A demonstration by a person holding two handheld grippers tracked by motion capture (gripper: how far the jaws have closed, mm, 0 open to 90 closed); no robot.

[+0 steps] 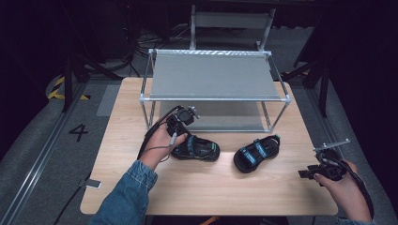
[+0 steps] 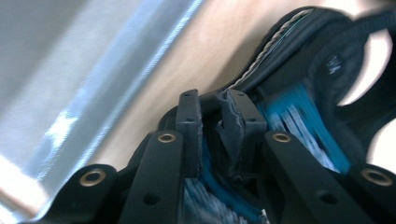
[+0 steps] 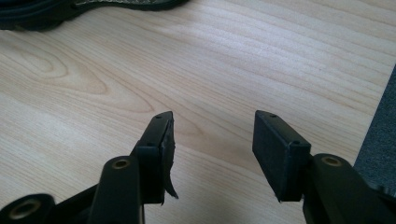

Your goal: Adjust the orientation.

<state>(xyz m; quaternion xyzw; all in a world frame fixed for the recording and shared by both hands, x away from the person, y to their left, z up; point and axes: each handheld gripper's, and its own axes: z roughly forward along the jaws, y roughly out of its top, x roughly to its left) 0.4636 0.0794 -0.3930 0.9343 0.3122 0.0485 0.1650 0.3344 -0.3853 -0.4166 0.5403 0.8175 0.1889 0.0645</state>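
Two black sandals with blue straps lie on the wooden table (image 1: pixel 141 187) in front of a metal rack (image 1: pixel 213 75). My left gripper (image 1: pixel 184 139) points down at the left sandal's (image 1: pixel 199 150) near end. In the left gripper view its jaws (image 2: pixel 215 109) stand a narrow gap apart right over the sandal's blue strap (image 2: pixel 299 126), and I see no pad pressing on it. The right sandal (image 1: pixel 257 152) lies apart, untouched. My right gripper (image 1: pixel 304 173) hovers low at the table's right edge, open (image 3: pixel 212 126) over bare wood, with a sandal's sole (image 3: pixel 46 14) far off.
The rack has a grey top shelf and a lower shelf (image 1: pixel 225 119) close behind the left sandal; its rail (image 2: pixel 116 79) runs beside the left jaws. A small flat object (image 1: pixel 93 183) lies at the table's near left corner. A grey frame (image 1: pixel 230 21) stands behind the rack.
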